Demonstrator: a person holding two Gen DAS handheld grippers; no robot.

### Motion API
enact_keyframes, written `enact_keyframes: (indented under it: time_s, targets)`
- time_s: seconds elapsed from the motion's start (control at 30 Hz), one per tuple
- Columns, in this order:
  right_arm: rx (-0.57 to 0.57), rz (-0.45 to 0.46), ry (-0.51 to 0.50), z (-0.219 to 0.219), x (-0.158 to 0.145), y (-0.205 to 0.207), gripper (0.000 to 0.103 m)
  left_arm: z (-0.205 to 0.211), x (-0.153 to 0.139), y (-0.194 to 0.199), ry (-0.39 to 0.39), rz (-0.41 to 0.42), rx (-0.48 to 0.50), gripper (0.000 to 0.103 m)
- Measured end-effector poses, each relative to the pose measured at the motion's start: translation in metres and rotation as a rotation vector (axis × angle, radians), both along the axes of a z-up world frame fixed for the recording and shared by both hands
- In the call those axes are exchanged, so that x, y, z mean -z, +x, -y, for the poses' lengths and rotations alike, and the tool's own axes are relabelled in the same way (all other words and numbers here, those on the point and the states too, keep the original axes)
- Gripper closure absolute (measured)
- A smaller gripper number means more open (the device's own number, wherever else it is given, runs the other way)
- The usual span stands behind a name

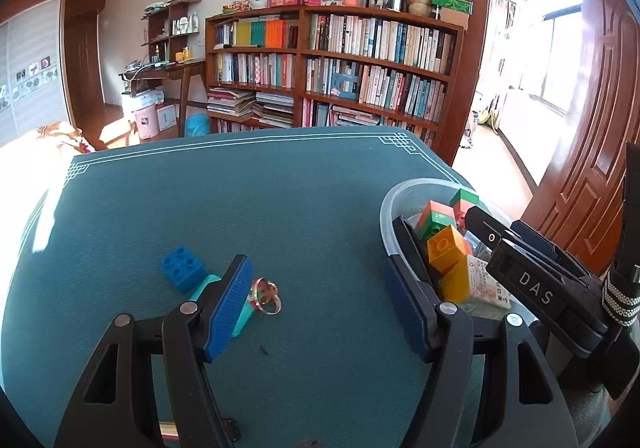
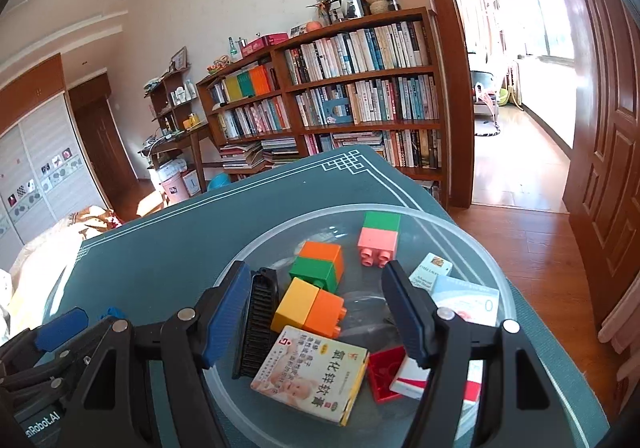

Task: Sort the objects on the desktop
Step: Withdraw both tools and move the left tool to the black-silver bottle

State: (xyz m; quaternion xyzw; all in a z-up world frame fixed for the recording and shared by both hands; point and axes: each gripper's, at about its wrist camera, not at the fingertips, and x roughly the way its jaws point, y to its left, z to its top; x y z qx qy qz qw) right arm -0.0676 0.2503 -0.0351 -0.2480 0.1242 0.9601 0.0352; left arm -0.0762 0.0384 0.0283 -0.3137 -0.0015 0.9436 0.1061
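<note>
In the left wrist view my left gripper [image 1: 320, 308] is open and empty over the teal table mat [image 1: 280, 200]. A blue brick [image 1: 183, 268], a teal object [image 1: 240, 318] and a key ring [image 1: 266, 298] lie by its left finger. The clear bowl [image 1: 390, 204] holds bricks at the right. In the right wrist view my right gripper [image 2: 320, 318] is open above the bowl [image 2: 472, 248]. A black comb-like piece [image 2: 258, 322] lies against its left finger. Below are orange-green bricks [image 2: 320, 272], a yellow-orange brick [image 2: 310, 306], a pink-green brick [image 2: 379, 238], a red brick [image 2: 384, 372] and small boxes [image 2: 312, 376].
The right gripper's body [image 1: 536, 280] hangs over the bowl in the left wrist view. A bookshelf [image 1: 332, 64] stands behind the table. The table's far edge [image 1: 240, 144] and right corner drop to a wooden floor [image 2: 528, 232]. A wooden door [image 2: 604, 152] is at the right.
</note>
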Motion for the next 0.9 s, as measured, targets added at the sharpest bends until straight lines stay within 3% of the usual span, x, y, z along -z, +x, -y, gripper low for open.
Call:
enact_keyframes:
  time_s: [0.2, 0.6, 0.77, 0.9]
  targets:
    - [-0.056, -0.015, 0.041, 0.025, 0.001, 0.005, 0.030, 0.037, 0.006, 0.015, -0.038, -0.008, -0.067, 0.032]
    - [-0.145, -0.006, 0.073, 0.055, 0.012, 0.010, 0.027, 0.117, 0.024, 0.017, 0.046, 0.046, -0.200, 0.032]
    - [-0.166, 0.014, 0.063, 0.059, 0.018, 0.009, 0.027, 0.132, 0.039, 0.019, 0.087, 0.085, -0.187, 0.032]
    - [-0.184, 0.014, 0.069, 0.063, 0.019, 0.010, 0.027, 0.126, 0.043, 0.016, 0.112, 0.128, -0.113, 0.027]
